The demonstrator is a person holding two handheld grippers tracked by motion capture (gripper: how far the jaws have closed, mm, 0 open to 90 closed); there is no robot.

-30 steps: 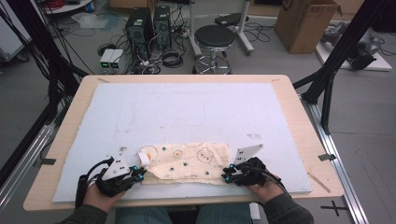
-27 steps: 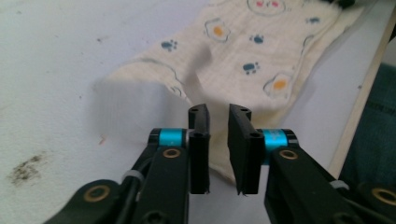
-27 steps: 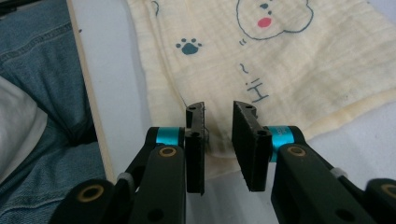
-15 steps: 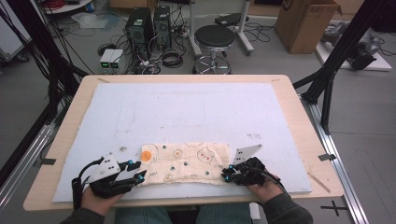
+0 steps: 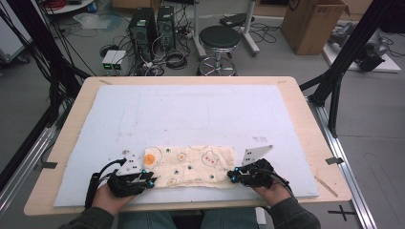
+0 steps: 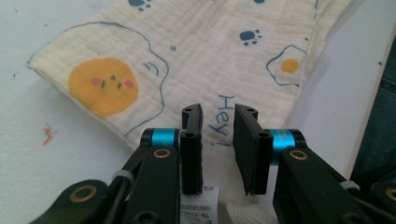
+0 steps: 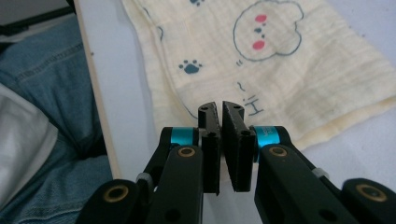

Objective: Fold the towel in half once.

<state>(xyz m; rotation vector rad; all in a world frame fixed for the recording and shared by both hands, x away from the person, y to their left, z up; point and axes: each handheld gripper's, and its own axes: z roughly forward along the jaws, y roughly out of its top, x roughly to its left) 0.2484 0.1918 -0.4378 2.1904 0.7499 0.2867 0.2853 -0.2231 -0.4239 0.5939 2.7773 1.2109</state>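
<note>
The cream printed cloth [image 5: 191, 166] lies flat on the pale blue mat [image 5: 191, 109], near the mat's front edge. The left gripper [image 5: 149, 181] sits at the cloth's left front corner; its jaws have just been closing, stand slightly apart over the cloth edge, and do not press on it. The right gripper [image 5: 232, 177] sits at the cloth's right front corner, jaws nearly closed, pinching the cloth edge. The mat covers a wooden counter [image 5: 305, 124]. Beyond the counter stand a black stool [image 5: 219, 38], computer towers [image 5: 153, 24] and a cardboard box [image 5: 310, 21].
</note>
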